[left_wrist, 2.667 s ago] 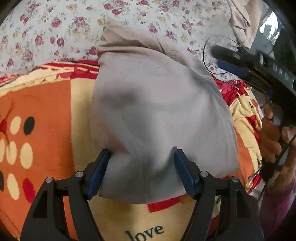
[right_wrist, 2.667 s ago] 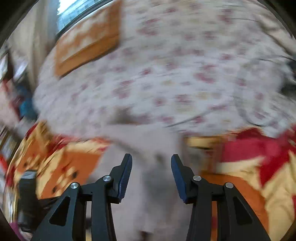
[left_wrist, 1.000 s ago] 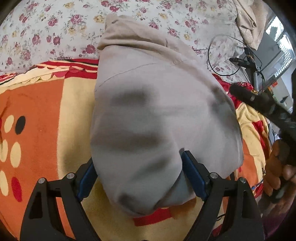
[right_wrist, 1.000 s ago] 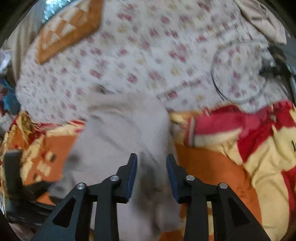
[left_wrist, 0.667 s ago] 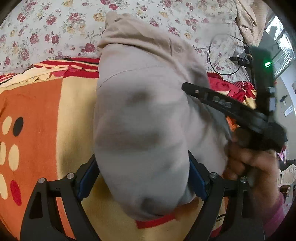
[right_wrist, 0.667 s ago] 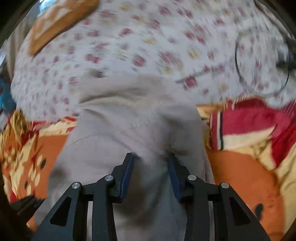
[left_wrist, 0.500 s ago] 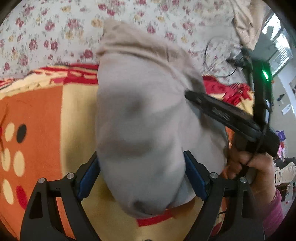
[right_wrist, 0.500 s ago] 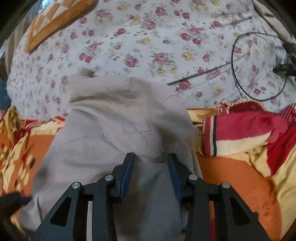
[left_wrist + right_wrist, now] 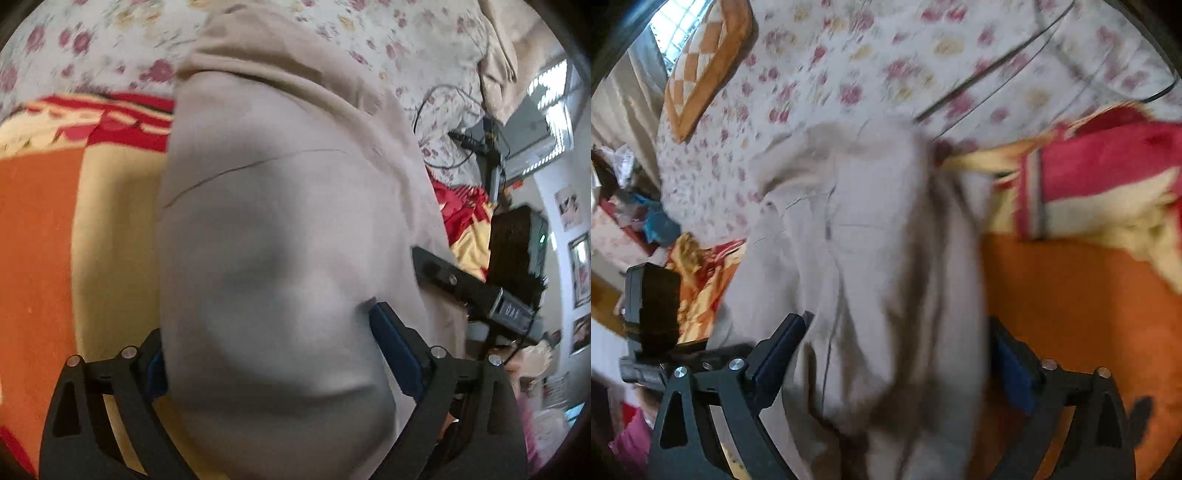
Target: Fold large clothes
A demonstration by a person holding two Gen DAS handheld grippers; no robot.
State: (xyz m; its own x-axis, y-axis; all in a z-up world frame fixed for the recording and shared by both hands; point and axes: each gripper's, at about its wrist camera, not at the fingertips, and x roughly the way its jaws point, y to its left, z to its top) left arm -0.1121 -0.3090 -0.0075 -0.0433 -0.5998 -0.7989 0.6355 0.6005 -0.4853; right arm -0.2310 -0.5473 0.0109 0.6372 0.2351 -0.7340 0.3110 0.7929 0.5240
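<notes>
Beige-grey garment (image 9: 280,236) spread down the middle of the left wrist view, folded into a thick bundle, lying on an orange, yellow and red blanket (image 9: 55,229); floral bedsheet (image 9: 92,37) across the top of the frame. Left gripper (image 9: 269,350) at the bottom centre, its 2 jaws set wide, the near end of the bundle bulging between them; right blue pad pressed against the cloth, left pad mostly hidden behind it, so a wide grip on the garment. Right gripper's black body (image 9: 476,291) at centre right of the same view, just beside the cloth's right edge.

In the right wrist view, same garment (image 9: 871,280) running from upper centre to the bottom edge, blurred. Right gripper (image 9: 901,350) at the bottom, jaws just been opening and now spread wide, cloth lying loose between them, neither pad pressing on it. Checked orange cushion (image 9: 705,62) at upper left, blanket (image 9: 1089,295) at right.
</notes>
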